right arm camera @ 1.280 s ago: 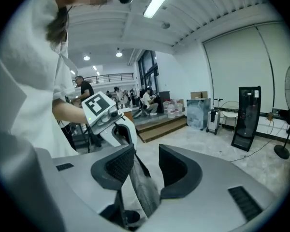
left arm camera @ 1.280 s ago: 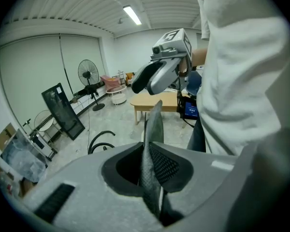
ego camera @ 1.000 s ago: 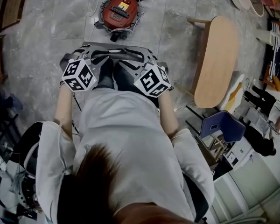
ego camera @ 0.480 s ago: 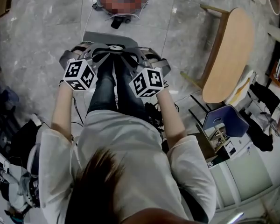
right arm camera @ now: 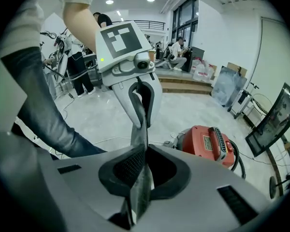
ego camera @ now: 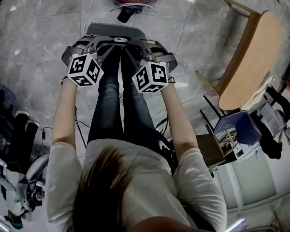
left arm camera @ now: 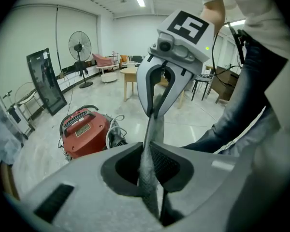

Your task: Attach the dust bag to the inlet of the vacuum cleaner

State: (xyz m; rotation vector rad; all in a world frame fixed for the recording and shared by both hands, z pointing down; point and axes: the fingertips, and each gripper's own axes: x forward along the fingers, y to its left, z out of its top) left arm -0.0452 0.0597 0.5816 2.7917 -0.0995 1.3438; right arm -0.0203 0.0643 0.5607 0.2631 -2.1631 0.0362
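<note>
A flat grey dust bag [ego camera: 115, 32] hangs in front of the person's legs, held edge-on between both grippers. My left gripper [ego camera: 93, 46] is shut on its fabric [left arm camera: 147, 168]. My right gripper [ego camera: 146, 48] grips the same bag [right arm camera: 140, 178]; its jaws have just been closing, with the fabric between them. Each gripper view shows the other gripper pinching the far end of the bag: the right gripper [left arm camera: 156, 111] and the left gripper [right arm camera: 141, 122]. The red vacuum cleaner [left arm camera: 84, 129] [right arm camera: 210, 141] stands on the floor beyond the bag, at the head view's top edge.
A light wooden table [ego camera: 246, 66] and a blue chair [ego camera: 234, 129] stand at the right. Cables lie on the marble floor by the person's feet. A standing fan [left arm camera: 79, 45] and a dark panel [left arm camera: 43, 81] are further off. People sit in the background [right arm camera: 176, 47].
Both grippers and the bag have sunk toward the floor, with the arms stretched out. The vacuum has slid to the head view's top edge.
</note>
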